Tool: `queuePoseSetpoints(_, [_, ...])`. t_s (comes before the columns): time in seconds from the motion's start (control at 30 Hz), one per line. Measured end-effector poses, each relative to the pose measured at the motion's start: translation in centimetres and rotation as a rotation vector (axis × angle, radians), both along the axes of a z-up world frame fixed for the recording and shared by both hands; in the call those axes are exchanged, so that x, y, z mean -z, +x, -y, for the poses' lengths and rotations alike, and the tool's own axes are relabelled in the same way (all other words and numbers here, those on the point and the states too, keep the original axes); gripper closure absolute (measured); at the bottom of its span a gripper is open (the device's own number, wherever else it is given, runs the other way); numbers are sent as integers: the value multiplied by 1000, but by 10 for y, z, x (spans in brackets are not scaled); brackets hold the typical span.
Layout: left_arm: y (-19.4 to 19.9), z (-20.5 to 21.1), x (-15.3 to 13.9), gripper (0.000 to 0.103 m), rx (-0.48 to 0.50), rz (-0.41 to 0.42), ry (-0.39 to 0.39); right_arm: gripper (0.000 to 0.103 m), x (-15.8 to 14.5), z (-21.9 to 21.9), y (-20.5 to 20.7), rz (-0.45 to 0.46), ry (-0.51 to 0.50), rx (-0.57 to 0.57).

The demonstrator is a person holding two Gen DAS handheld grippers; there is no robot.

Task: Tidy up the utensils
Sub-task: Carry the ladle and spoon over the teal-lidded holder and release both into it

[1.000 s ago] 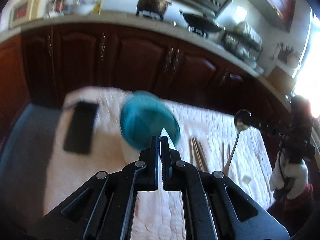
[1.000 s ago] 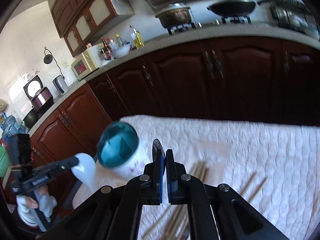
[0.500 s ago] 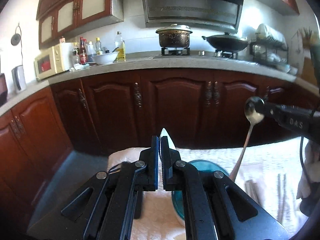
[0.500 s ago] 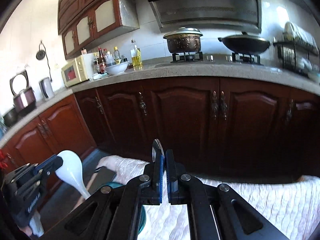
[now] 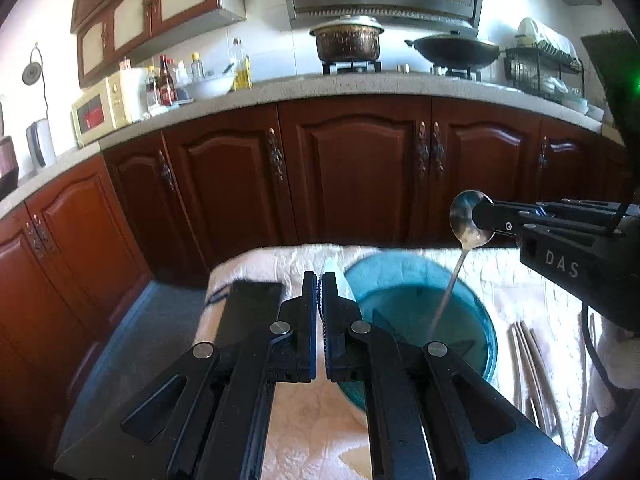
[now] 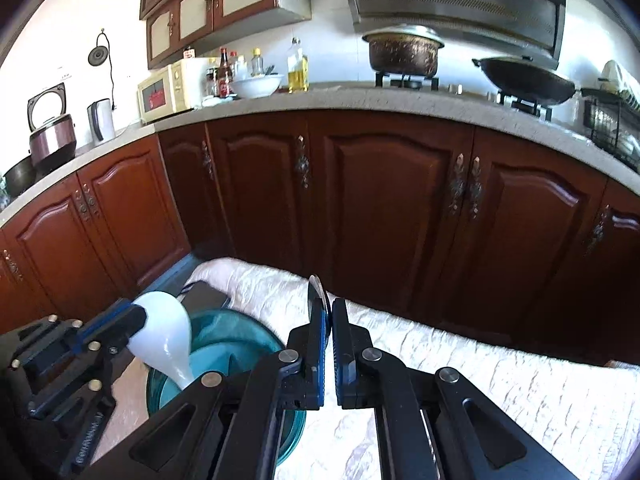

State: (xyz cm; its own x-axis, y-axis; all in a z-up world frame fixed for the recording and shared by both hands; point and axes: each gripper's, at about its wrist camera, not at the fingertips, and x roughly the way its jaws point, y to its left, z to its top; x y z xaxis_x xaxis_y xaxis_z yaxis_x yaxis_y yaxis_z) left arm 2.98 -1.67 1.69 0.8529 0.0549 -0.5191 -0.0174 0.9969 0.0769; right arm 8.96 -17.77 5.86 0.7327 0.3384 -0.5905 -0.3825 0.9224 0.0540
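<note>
A teal cup [image 5: 404, 300] stands on the white quilted cloth [image 5: 316, 420]. My left gripper [image 5: 320, 280] is shut on a white ceramic spoon [image 5: 336, 276], of which only the tip shows past the fingers. In the right wrist view the left gripper [image 6: 138, 314] holds the white spoon [image 6: 164, 336] by its bowl, with the handle slanting down into the teal cup [image 6: 236, 328]. My right gripper [image 6: 327, 308] is shut on the bowl of a metal spoon [image 6: 315, 288]. Seen from the left, the right gripper [image 5: 478, 216] holds the metal spoon [image 5: 466, 224] with its thin handle hanging into the cup.
A black phone [image 5: 248, 312] lies on the cloth left of the cup. Several wooden chopsticks [image 5: 528, 360] lie to the cup's right. Dark wooden cabinet doors [image 6: 392, 216] stand just beyond the table's far edge, under a counter with pots and bottles.
Both grippers have come in over the teal cup. The metal spoon moved from above the chopsticks to the cup, and the white spoon from the cup's left side to over its mouth.
</note>
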Motion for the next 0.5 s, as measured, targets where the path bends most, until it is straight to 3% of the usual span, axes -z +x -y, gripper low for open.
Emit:
queuePoseSetpoints(0.43, [0,1,13,101,-5,-101,-69,95,22,-4,-8,-134,32,-92])
queuePoseSetpoints(0.5, [0,0,12,100,-6,-111,-81,84,20,-1,-8,-148,51,-91])
